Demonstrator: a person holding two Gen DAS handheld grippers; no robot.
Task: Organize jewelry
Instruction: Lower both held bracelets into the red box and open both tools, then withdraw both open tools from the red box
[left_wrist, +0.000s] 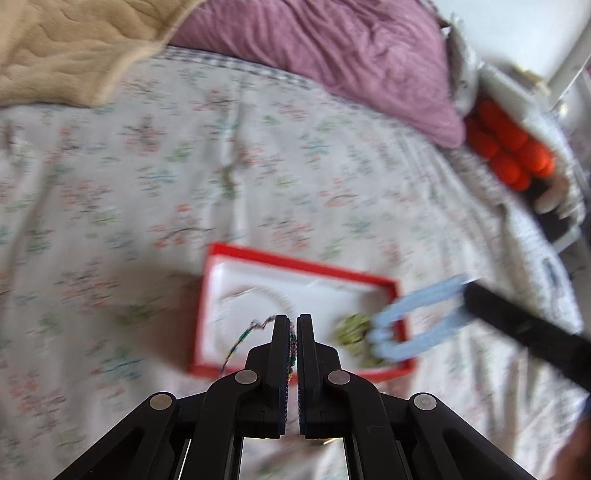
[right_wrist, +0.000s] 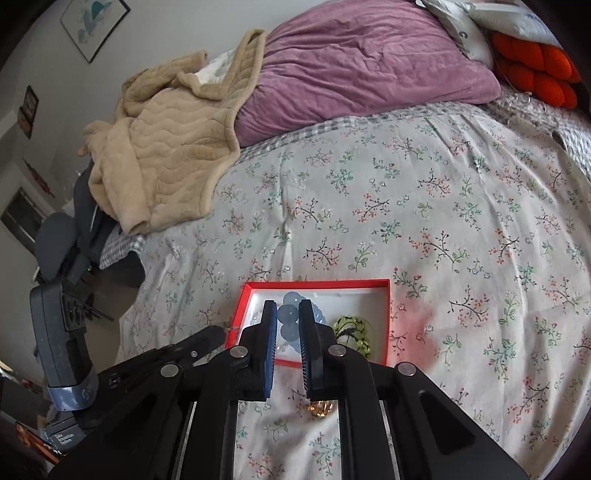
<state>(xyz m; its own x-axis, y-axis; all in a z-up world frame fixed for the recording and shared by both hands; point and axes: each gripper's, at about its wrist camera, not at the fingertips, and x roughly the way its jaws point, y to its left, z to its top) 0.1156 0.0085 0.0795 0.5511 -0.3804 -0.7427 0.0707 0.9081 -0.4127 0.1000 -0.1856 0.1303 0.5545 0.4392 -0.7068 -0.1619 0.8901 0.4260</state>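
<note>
Holds a thin multicoloured chain clenched in the left tongs, loose end trailing left over the near-left corner of the red box. Sits that box open on the floral bedspread, white lining up. Shows a green beaded bracelet at the box's right end and pale blue discs toward its middle (blurred in the left wrist view, sharp in the right). Points the right tongs down over the box, fingers a little apart, with the discs showing in the gap; cannot tell whether gripping a disc or merely poised above it. Leaves a small gold piece lying on the bedspread just outside the box's near edge, beneath the right tongs. Stacks a purple pillow, a beige blanket and an orange cushion along the bed's far side, well apart from the box.
</note>
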